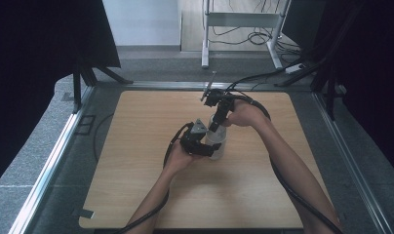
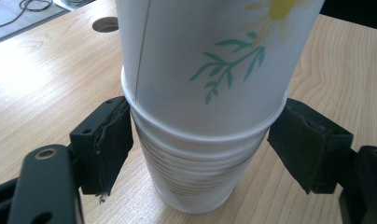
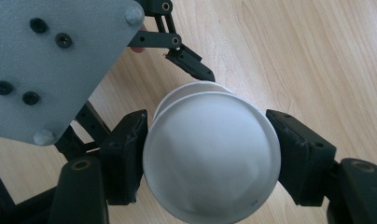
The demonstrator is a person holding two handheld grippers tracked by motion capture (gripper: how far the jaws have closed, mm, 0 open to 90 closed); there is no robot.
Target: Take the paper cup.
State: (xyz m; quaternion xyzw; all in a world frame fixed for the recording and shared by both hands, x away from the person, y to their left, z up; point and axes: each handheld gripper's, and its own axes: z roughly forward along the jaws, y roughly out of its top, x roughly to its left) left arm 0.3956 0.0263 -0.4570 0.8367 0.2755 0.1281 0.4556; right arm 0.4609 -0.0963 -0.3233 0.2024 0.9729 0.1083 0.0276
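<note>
A stack of white paper cups (image 2: 196, 182) stands on the wooden table (image 1: 136, 146) near its middle. A cup with a green leaf and yellow flower print (image 2: 210, 60) sits in the stack's top and rises well above the other rims. My left gripper (image 2: 203, 126) comes in level, its pads against the stack's rims on both sides. My right gripper (image 3: 207, 154) reaches down from above, its pads pressing the top cup (image 3: 210, 163) at its round upper edge. In the high view both grippers, left (image 1: 212, 148) and right (image 1: 216, 127), meet at the cups (image 1: 219, 144).
The left gripper's grey plate (image 3: 51, 60) fills the right gripper view's upper left. A round hole (image 2: 105, 24) sits in the tabletop behind the cups. Cables (image 1: 263, 105) trail over the table's far edge. Black curtains and a metal frame (image 1: 239, 19) stand beyond.
</note>
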